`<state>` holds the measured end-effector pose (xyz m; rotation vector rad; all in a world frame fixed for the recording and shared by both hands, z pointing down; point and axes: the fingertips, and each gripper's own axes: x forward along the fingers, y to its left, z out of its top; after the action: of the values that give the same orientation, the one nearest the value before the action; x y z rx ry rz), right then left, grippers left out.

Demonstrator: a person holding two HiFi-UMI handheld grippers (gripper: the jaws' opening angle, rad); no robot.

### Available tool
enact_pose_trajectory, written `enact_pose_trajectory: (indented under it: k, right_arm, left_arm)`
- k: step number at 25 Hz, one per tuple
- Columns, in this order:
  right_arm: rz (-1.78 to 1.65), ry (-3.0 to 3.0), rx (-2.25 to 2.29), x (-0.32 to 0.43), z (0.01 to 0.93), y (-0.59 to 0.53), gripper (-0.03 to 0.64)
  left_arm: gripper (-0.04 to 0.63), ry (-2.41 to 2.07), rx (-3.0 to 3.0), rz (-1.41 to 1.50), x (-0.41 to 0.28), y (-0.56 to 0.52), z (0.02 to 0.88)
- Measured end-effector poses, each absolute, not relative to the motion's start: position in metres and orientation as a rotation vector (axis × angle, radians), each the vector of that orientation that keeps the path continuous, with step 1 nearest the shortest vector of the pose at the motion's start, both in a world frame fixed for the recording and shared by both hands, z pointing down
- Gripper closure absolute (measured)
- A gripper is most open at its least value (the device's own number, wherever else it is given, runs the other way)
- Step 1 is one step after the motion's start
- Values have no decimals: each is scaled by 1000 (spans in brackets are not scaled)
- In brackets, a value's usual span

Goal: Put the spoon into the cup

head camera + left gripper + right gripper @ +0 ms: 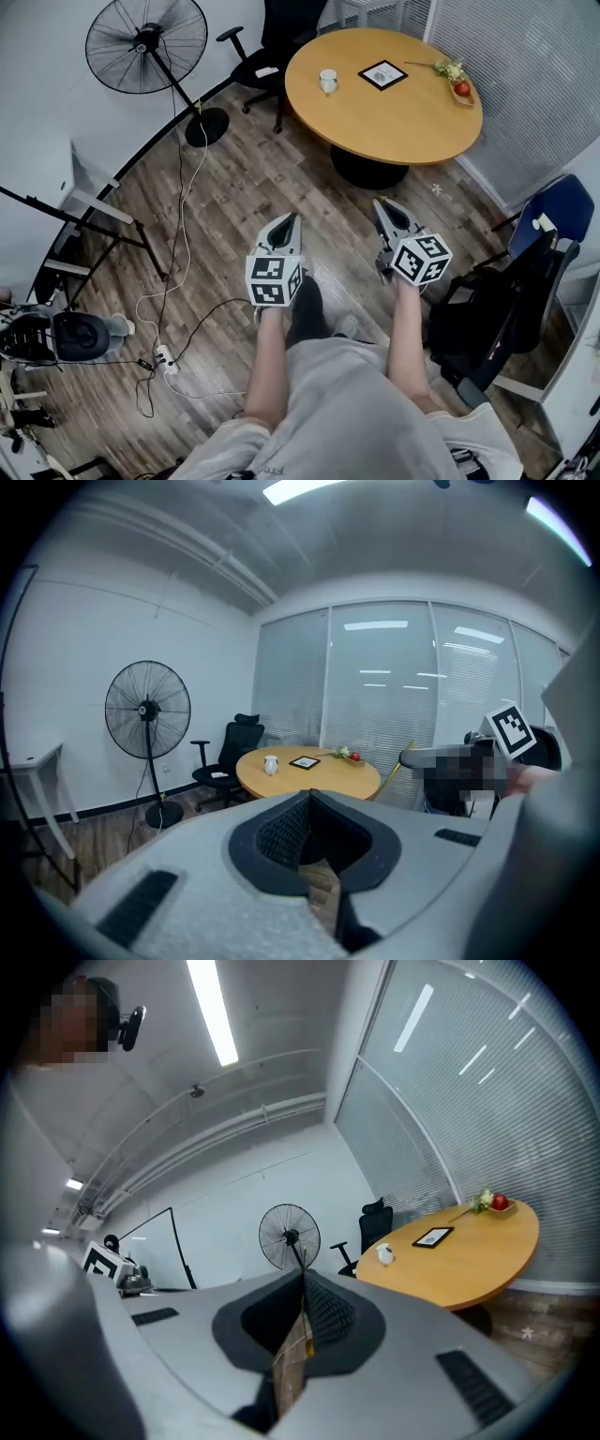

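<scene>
fingers (281,832) of the left gripper (292,220) are pressing together at the tips with nothing between them, and the right gripper (381,204) is doing likewise, its fingers (328,1312) meeting on empty air. both are hovering above the wooden floor (234,187), pointing toward the round tabletop (412,122) and well apart from it. the white cup (327,81) is standing upright on the tabletop's left part, near a framed picture (382,74).
</scene>
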<state>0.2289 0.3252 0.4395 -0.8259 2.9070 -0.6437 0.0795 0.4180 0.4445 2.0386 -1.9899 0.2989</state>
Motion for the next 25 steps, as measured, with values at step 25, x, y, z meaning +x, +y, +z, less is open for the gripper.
enact_pose_trajectory:
  k: [25]
  right_arm:
    - [-615, 2717, -1008, 144, 401, 128, 615]
  left_arm:
    - [588, -1922, 2091, 202, -64, 199, 430]
